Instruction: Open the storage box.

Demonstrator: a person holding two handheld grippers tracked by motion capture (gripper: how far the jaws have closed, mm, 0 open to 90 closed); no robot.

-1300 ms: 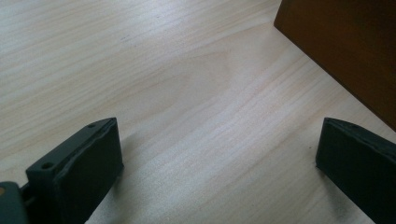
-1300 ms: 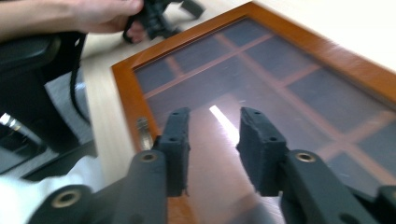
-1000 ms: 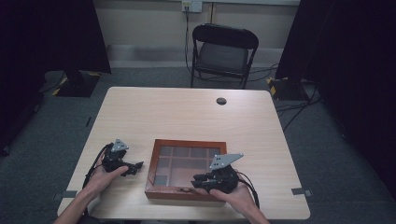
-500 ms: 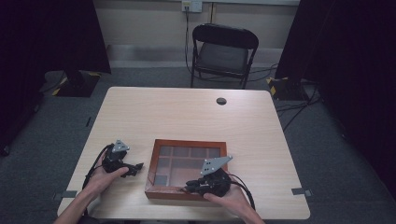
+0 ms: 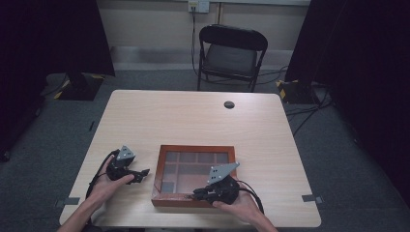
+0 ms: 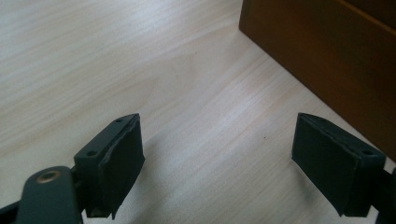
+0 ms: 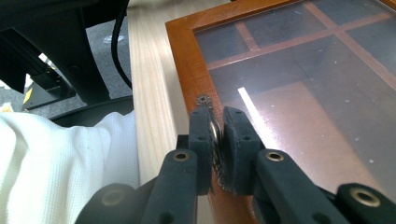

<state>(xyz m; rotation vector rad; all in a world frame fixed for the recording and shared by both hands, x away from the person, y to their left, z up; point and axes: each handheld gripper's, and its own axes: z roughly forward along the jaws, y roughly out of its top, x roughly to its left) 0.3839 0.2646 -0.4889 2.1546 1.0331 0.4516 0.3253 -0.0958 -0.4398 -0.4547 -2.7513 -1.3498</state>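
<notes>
On a pale wooden surface (image 5: pixel 193 121) in a dim room, a shallow wooden box (image 5: pixel 193 175) with a glass lid lies near the front edge, just ahead of the person. Dividers show through the glass. The right gripper (image 5: pixel 202 194) rests at the front rim of the box, and in the right gripper view its fingers (image 7: pixel 201 135) are clamped together on a small metal latch (image 7: pixel 204 100) fixed to the lid's frame. The left gripper (image 5: pixel 144 172) lies low on the surface just beside the left wall of the box, not touching it. Its fingers (image 6: pixel 122 158) stand apart with only bare wood between them, and they have just been closing. A white sleeve (image 7: pixel 56 158) shows at the surface's edge in the right gripper view. Towards the far edge of the surface sits a small round dark cable hole (image 5: pixel 229 104). Beyond it a black folding chair (image 5: pixel 232 53) stands on grey carpet against a light wall, with black curtains (image 5: pixel 48 38) hanging at both sides.
</notes>
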